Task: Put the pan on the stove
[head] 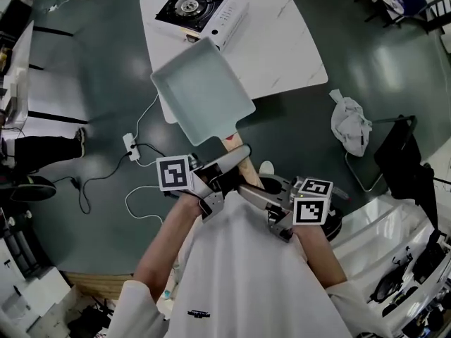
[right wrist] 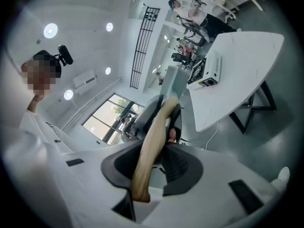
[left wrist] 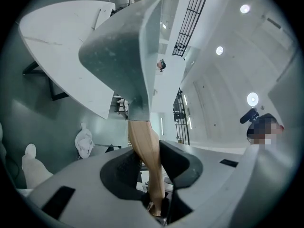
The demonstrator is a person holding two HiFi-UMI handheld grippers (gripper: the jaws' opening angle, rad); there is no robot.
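I hold the pan (head: 204,90) up in the air by its wooden handle (head: 240,162) with 2 grippers at once. My left gripper (head: 224,166) has its 2 jaws pressed on the handle from either side; in the left gripper view the handle (left wrist: 146,148) runs up between the dark pads (left wrist: 178,160) to the pan's grey underside (left wrist: 118,56). My right gripper (head: 248,190) pinches the same handle nearer its free end, just beside the left one, and in the right gripper view the pale wood (right wrist: 152,146) lies slanted across the gap with both pads (right wrist: 178,167) against it. The pan is rectangular and light grey, with its open side facing up at the head view. From there it overlaps the near edge of the white table (head: 282,48), and its far corner shows just short of the stove (head: 194,7). The stove stands on the table's far side with its black burner top bare. A crumpled white cloth (head: 350,124) lies on the dark floor to my right, and a power strip (head: 131,146) with a white cable lies to my left.
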